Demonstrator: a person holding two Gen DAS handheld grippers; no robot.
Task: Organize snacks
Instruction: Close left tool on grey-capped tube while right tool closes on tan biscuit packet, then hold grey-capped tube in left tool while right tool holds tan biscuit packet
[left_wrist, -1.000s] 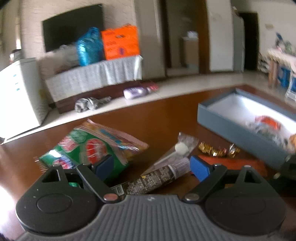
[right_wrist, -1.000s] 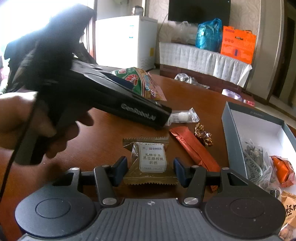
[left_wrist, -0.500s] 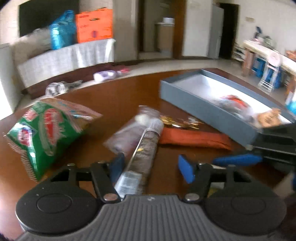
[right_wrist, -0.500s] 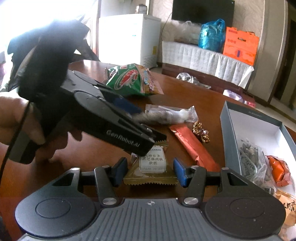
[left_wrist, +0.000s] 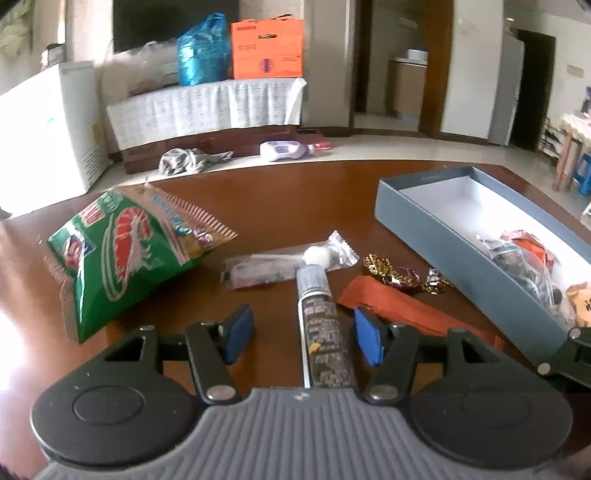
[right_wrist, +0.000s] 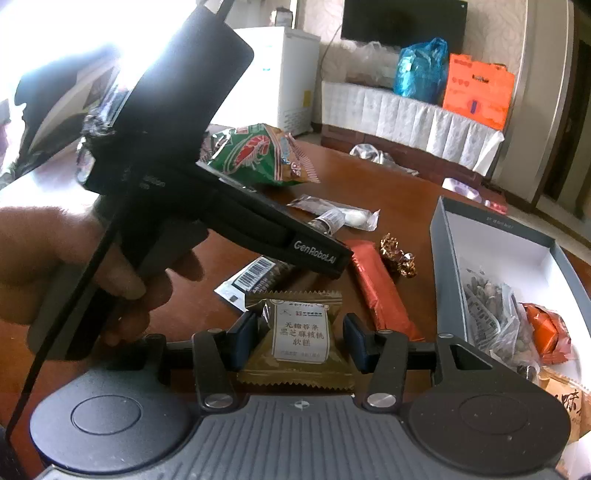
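Observation:
A dark stick snack packet (left_wrist: 322, 325) lies on the brown table (left_wrist: 295, 192) between the blue pads of my left gripper (left_wrist: 304, 336). It is nearer the right pad, a gap shows beside the left pad, and the jaws stand open around it. In the right wrist view a hand holds that left gripper (right_wrist: 325, 258) over the stick's barcode end (right_wrist: 255, 275). My right gripper (right_wrist: 300, 341) has its pads against both sides of a gold packet with a white label (right_wrist: 301, 332). The grey-blue box (left_wrist: 424, 221) with several snacks inside stands to the right.
A green shrimp-chip bag (left_wrist: 125, 254) lies at the left. A clear packet with a white ball (left_wrist: 291, 258), an orange-red bar (left_wrist: 399, 306) and gold foil candies (left_wrist: 402, 275) lie between it and the box. The table's far edge (left_wrist: 258, 168) drops to the floor.
The left gripper's jaws narrowed from wide and it swung and rolled, so the stick now lies by its right pad. The right gripper and the gold packet stayed put.

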